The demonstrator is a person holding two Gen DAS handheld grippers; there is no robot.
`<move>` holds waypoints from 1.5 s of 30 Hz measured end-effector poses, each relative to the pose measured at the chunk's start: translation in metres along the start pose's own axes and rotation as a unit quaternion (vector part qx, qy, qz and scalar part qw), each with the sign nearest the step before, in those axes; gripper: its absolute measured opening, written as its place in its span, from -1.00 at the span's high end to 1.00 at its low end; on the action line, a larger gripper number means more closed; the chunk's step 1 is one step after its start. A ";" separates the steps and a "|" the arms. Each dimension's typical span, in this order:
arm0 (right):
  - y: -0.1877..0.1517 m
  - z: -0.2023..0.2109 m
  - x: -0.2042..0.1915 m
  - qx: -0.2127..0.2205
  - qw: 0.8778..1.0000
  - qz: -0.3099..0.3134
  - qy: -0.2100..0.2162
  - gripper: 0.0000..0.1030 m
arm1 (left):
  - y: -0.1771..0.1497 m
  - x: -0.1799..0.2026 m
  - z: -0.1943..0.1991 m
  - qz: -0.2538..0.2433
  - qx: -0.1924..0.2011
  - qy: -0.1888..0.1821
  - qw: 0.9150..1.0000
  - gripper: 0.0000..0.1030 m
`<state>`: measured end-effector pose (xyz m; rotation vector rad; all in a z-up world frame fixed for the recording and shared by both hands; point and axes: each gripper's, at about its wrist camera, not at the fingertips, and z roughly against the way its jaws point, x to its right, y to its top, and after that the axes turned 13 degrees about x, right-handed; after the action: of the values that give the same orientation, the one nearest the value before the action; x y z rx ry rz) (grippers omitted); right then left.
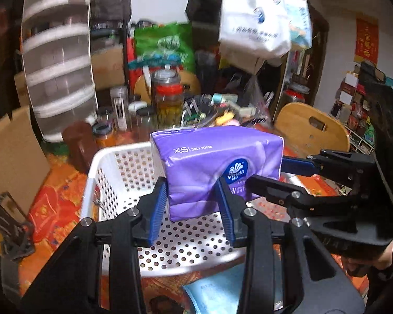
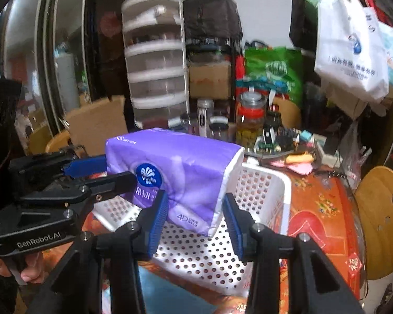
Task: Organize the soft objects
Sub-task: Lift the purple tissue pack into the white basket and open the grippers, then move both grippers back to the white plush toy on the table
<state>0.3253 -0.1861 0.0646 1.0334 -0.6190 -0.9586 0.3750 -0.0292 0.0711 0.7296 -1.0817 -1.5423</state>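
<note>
A purple tissue pack (image 1: 212,162) (image 2: 180,172) hangs in the air over a white perforated basket (image 1: 112,172) (image 2: 272,196), held from two sides. My left gripper (image 1: 192,209) (image 2: 108,172) is shut on the pack's near left end, and its blue pads dent the soft wrap. My right gripper (image 2: 195,222) (image 1: 277,175) is shut on the pack's right end, near its white side face. The basket below holds nothing that I can see.
The basket stands on a table with a red-orange cloth (image 2: 319,209). A light blue packet (image 1: 214,290) lies at the near edge. Behind the basket are glass jars (image 1: 167,99), a drawer tower (image 1: 57,60) and cardboard (image 1: 10,154). A wooden chair (image 2: 385,219) stands at the right.
</note>
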 end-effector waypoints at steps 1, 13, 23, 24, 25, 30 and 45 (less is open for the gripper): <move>-0.003 -0.007 0.000 -0.007 1.000 0.000 -0.002 0.18 | -0.005 -0.003 -0.010 0.003 -0.009 0.006 1.000 0.33; -0.027 -0.050 -0.004 -0.035 0.996 0.055 -0.060 -0.14 | -0.031 -0.028 -0.044 0.001 -0.041 0.079 0.996 -0.54; -0.040 -0.006 0.007 -0.029 0.996 0.012 -0.087 -0.52 | -0.045 -0.011 0.035 -0.019 -0.011 0.070 0.997 -0.80; -0.043 0.000 0.005 -0.025 0.996 0.008 -0.090 -0.53 | -0.047 -0.012 0.043 -0.016 -0.010 0.070 0.997 -0.80; -0.046 0.006 0.004 -0.025 0.996 0.005 -0.091 -0.53 | -0.051 -0.012 0.052 -0.012 -0.012 0.078 0.997 -0.80; -0.064 0.050 -0.009 0.004 0.996 -0.009 -0.091 -0.55 | -0.078 -0.015 0.110 0.005 0.004 0.092 0.996 -0.80; -0.174 0.145 -0.120 0.023 0.997 -0.049 -0.050 -0.60 | -0.222 -0.055 0.257 0.058 0.037 0.142 0.987 -0.87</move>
<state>0.0892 -0.1754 -0.0350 1.0695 -0.6809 -1.0902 0.0723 0.0958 -0.0324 0.8914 -0.9522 -1.2606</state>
